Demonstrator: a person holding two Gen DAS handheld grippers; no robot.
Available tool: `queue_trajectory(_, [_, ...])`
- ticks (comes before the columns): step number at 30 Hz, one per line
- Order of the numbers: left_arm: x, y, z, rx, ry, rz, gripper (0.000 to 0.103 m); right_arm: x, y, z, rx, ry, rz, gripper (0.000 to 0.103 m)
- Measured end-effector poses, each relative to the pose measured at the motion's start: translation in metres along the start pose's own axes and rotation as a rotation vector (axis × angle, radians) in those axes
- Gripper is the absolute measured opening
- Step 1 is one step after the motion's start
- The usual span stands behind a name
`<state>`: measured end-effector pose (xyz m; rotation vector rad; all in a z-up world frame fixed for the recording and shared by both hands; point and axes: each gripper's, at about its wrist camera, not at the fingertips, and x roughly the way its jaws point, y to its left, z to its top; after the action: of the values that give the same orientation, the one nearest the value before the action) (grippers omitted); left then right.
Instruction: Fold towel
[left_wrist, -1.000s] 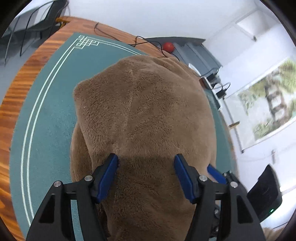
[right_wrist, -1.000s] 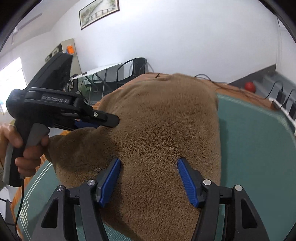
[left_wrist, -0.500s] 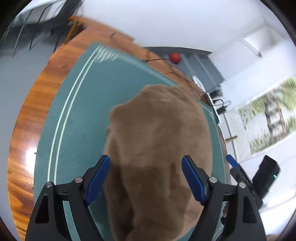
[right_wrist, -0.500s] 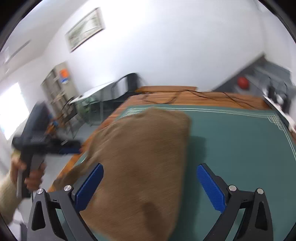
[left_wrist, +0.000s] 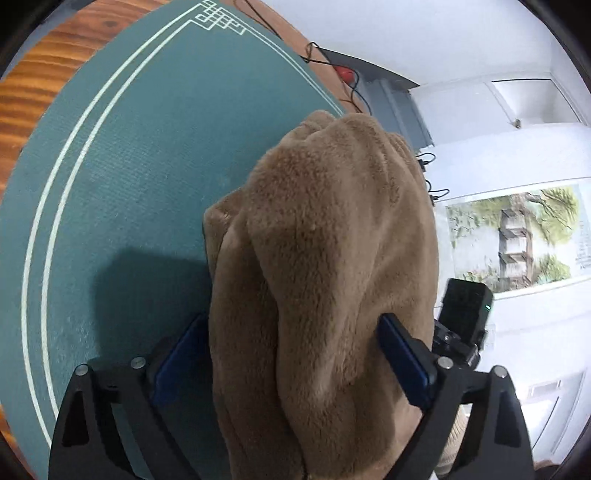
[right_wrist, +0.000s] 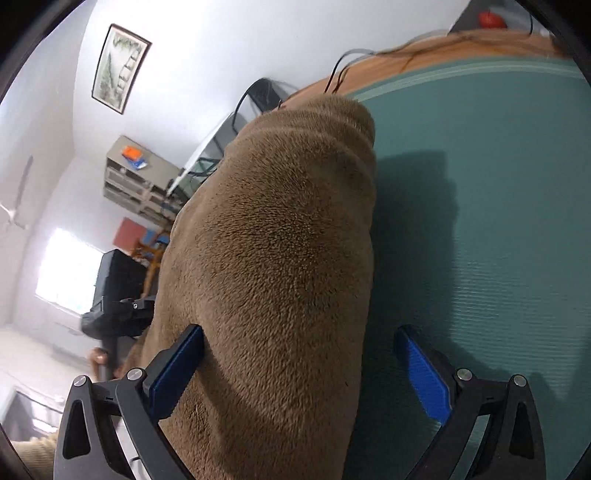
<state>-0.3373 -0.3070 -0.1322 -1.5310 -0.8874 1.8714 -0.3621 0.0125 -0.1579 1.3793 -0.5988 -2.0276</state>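
The brown plush towel (left_wrist: 332, 240) rises in a bunched, creased hump over the green mat (left_wrist: 129, 166) and casts a shadow to its left. My left gripper (left_wrist: 291, 362) is open, jaws wide, with the cloth filling the gap between the blue pads. In the right wrist view the towel (right_wrist: 288, 240) runs up the middle and left. My right gripper (right_wrist: 303, 365) is open; its left pad touches the cloth, and its right pad stands clear over the mat (right_wrist: 480, 184). Each gripper's black body shows beside the towel in the other's view.
The mat lies on a wooden table (left_wrist: 37, 74). Black cables (left_wrist: 354, 92) and a red ball (left_wrist: 345, 72) sit past the far edge. A hand (right_wrist: 98, 360) holds the left gripper's handle. Shelves (right_wrist: 140, 177) and a chair stand beyond the table.
The towel lay spread flat under both grippers a second ago; now it is gathered into a narrow raised hump. Both grippers have tilted, and their jaws stand wider.
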Motion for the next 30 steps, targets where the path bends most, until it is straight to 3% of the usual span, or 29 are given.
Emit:
queue_trajectory(3, [0.006,-0.006,0.001,0.038,0.008,-0.004,0.102,0.011,-0.008,0.003,0.034,0.028,0.060,0.103])
queue_trajectory(7, [0.018,-0.016,0.001,0.079,0.038,-0.017,0.102,0.021,-0.005,0.006,0.020,0.032,0.076,0.103])
queue_trajectory(9, [0.023,-0.019,0.000,0.073,0.051,-0.028,0.090,0.029,-0.003,0.009,0.019,0.037,0.079,0.103])
queue_trajectory(10, [0.025,-0.020,-0.001,0.069,0.055,-0.025,0.089,0.031,-0.001,0.010,0.014,0.035,0.068,0.103])
queue_trajectory(12, [0.025,-0.024,-0.003,0.063,0.058,-0.030,0.072,0.035,0.003,0.012,0.010,0.035,0.052,0.090])
queue_trajectory(16, [0.016,-0.040,-0.009,0.086,0.037,0.021,0.061,0.017,0.010,0.004,0.027,-0.019,0.028,0.063])
queue_trajectory(18, [0.012,-0.055,-0.014,0.113,0.027,0.041,0.058,0.007,0.011,0.004,0.027,-0.040,0.035,0.059])
queue_trajectory(24, [0.024,-0.128,-0.041,0.183,0.020,-0.004,0.057,-0.064,0.006,-0.002,-0.004,-0.151,0.038,0.057])
queue_trajectory(30, [0.098,-0.227,-0.073,0.262,0.082,-0.073,0.057,-0.177,-0.044,-0.025,0.008,-0.248,-0.012,0.057])
